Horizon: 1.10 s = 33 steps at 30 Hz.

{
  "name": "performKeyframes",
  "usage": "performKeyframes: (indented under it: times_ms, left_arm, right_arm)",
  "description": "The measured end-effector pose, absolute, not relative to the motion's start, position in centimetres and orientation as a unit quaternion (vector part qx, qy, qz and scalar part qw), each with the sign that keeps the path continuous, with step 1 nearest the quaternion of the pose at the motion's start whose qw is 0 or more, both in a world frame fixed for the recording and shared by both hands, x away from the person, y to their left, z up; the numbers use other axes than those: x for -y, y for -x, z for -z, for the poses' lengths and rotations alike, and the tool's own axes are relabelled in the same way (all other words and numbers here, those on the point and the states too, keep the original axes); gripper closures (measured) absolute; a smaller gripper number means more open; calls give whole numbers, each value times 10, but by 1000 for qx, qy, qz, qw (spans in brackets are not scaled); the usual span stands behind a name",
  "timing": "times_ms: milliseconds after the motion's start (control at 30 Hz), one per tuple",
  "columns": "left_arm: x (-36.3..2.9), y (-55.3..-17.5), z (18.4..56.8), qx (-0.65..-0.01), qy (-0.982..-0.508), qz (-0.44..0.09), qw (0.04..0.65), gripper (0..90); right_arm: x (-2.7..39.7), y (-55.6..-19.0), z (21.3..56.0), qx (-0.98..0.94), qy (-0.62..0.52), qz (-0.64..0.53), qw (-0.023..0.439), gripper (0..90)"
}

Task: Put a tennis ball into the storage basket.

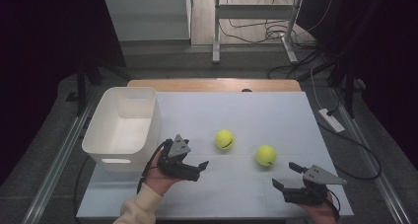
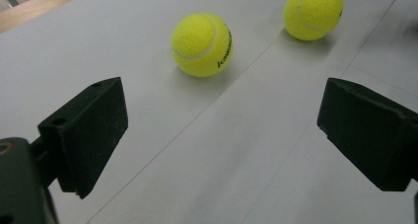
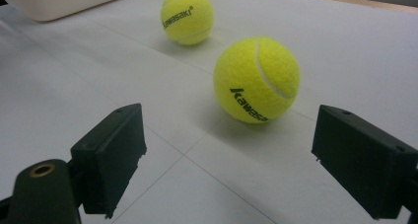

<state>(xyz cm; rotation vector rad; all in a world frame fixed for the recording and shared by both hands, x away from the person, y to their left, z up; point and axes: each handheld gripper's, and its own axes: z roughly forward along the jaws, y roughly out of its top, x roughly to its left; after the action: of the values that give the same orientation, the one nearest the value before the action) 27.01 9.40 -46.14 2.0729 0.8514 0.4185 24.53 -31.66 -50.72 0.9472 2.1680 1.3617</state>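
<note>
- Both grippers are released, jaws spread and empty: the left gripper (image 1: 199, 168) faces the left tennis ball (image 1: 224, 139), and the right gripper (image 1: 288, 176) has the right tennis ball (image 1: 265, 155) just ahead.
- A jaw nudging either ball before closing could send it rolling across the desk (image 1: 246, 110).
- An off-centre squeeze may pop it out short of the white bin (image 1: 123, 130).

A white table (image 1: 276, 110) with a wooden edge (image 1: 212, 84) at its far side stands on a grey floor (image 1: 197, 66). Beyond it are the metal legs of a frame (image 1: 216, 31), a white cabinet (image 1: 148, 17) and loose cables (image 1: 276, 34). A white power strip (image 1: 331, 119) lies at the right. Both sides of the room are dark
</note>
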Motion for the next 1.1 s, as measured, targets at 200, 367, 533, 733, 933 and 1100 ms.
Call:
performKeyframes:
  times_ms: [200,367,533,733,933,1100]
  left_arm:
    - [-88,-276,461,-336,-830,-162,414,63]
    - [-85,-282,460,-336,-831,-160,413,64]
    - [-78,-289,460,-334,-835,-156,408,65]
    - [-69,-295,460,-329,-840,-155,403,64]
    - [-63,-300,459,-323,-845,-154,397,66]
    - [-57,-306,458,-323,-848,-151,392,66]
  right_arm:
    - [316,-245,507,-779,-339,-485,207,128]
    - [315,-245,507,-779,-338,-485,208,128]
    - [317,-245,507,-779,-338,-485,208,128]
    - [318,-245,507,-778,-340,-485,209,128]
    - [317,-245,507,-779,-339,-485,208,128]
    - [317,-245,507,-778,-340,-487,207,128]
